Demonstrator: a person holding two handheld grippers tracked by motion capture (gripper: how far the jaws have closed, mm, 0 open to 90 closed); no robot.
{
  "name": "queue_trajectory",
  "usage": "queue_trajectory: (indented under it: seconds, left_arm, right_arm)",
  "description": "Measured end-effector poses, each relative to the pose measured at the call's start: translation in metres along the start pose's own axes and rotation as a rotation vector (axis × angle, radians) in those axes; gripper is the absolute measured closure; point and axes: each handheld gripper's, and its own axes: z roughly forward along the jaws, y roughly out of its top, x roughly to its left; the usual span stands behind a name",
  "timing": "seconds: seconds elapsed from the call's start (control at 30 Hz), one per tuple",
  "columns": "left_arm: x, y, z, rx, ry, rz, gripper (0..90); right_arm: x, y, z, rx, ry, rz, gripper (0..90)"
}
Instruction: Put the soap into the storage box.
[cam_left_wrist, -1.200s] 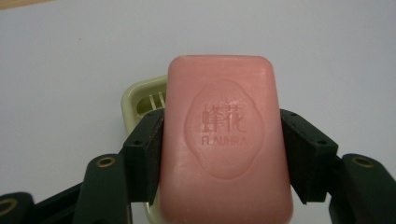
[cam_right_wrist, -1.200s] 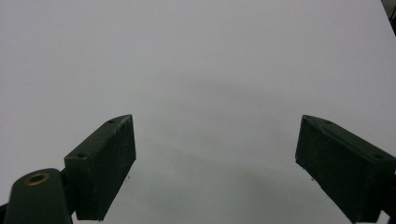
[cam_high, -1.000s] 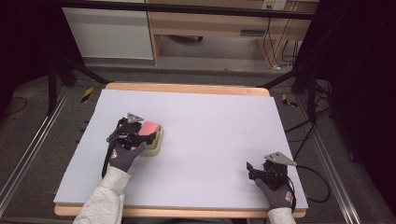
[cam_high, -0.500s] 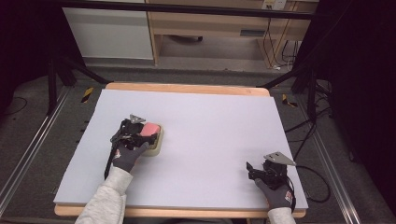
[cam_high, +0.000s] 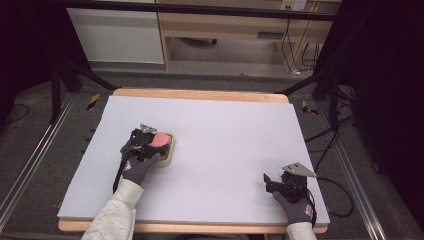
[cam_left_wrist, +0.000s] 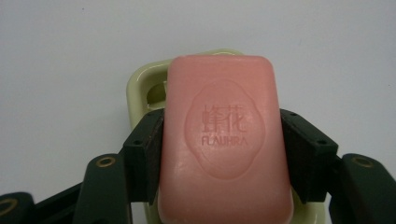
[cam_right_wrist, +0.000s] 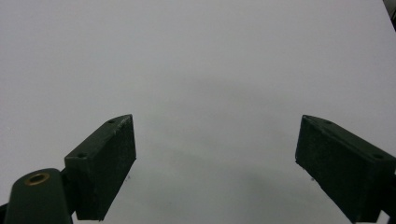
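A pink bar of soap (cam_left_wrist: 224, 135) with an embossed stamp is clamped between the two black jaws of my left gripper (cam_left_wrist: 222, 140), which press on its long sides. Under it lies a pale yellow-green soap dish (cam_left_wrist: 142, 86). In the high view the left gripper (cam_high: 150, 142) holds the soap (cam_high: 161, 138) over the dish (cam_high: 169, 156) at the left middle of the table. My right gripper (cam_high: 272, 181) rests near the front right corner, and in its own view the right gripper (cam_right_wrist: 215, 154) stands open above bare table.
The white board (cam_high: 225, 135) covers a wooden table (cam_high: 200, 94). Cables (cam_high: 330, 150) trail off the right side. Stand legs (cam_high: 75, 75) and a wooden shelf unit (cam_high: 225, 30) lie beyond the far edge.
The left hand has shifted slightly with the soap over the dish. The right hand has kept still.
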Motion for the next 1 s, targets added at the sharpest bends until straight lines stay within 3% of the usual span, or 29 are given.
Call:
queue_trajectory:
  seconds: [0.83, 1.0]
  left_arm:
    - [0.001, -0.0021, 0.005, 0.019, -0.017, -0.018, 37.1]
    - [0.0036, 0.0, -0.0029, -0.017, -0.027, -0.03, 34.9]
  right_arm:
    - [0.0006, 0.0003, -0.0004, -0.002, -0.002, 0.002, 12.5]
    - [0.0008, 0.0002, -0.0007, -0.003, -0.002, 0.009, 12.5]
